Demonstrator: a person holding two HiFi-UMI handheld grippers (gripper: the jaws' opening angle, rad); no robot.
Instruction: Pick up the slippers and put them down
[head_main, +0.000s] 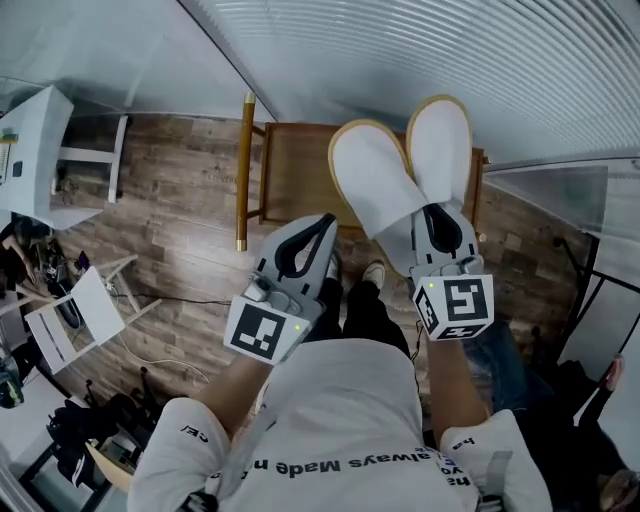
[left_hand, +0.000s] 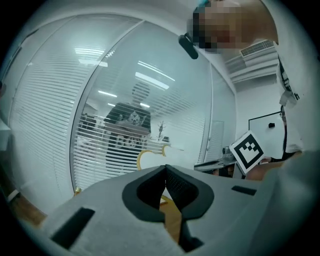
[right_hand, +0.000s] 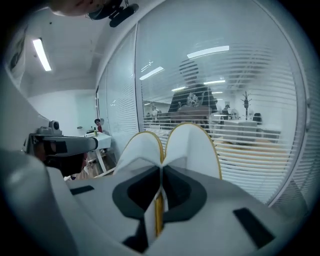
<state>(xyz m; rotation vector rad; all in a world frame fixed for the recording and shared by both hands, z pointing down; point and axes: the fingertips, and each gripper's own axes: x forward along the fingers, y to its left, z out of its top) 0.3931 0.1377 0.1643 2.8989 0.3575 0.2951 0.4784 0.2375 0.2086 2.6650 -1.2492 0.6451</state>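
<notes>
A pair of white slippers (head_main: 385, 180) with yellow trim is held up in the air, soles together at the heel end and toes fanned apart. My right gripper (head_main: 437, 215) is shut on their heels. The right gripper view shows both slippers (right_hand: 192, 145) rising past my right gripper (right_hand: 161, 167), its pads pressed on the white and yellow edges. My left gripper (head_main: 322, 228) hangs just left of the slippers, its jaws together with nothing between them. From the left gripper view, my left gripper (left_hand: 165, 172) is shut, and part of a slipper (left_hand: 150, 159) shows beyond it.
Below the slippers stands a wooden table (head_main: 295, 170) with a wooden pole (head_main: 244, 170) at its left. A glass wall with blinds (head_main: 450, 50) runs behind it. A white chair (head_main: 75, 315) and cables lie on the wood floor at left. The person's shoe (head_main: 373, 273) is underneath.
</notes>
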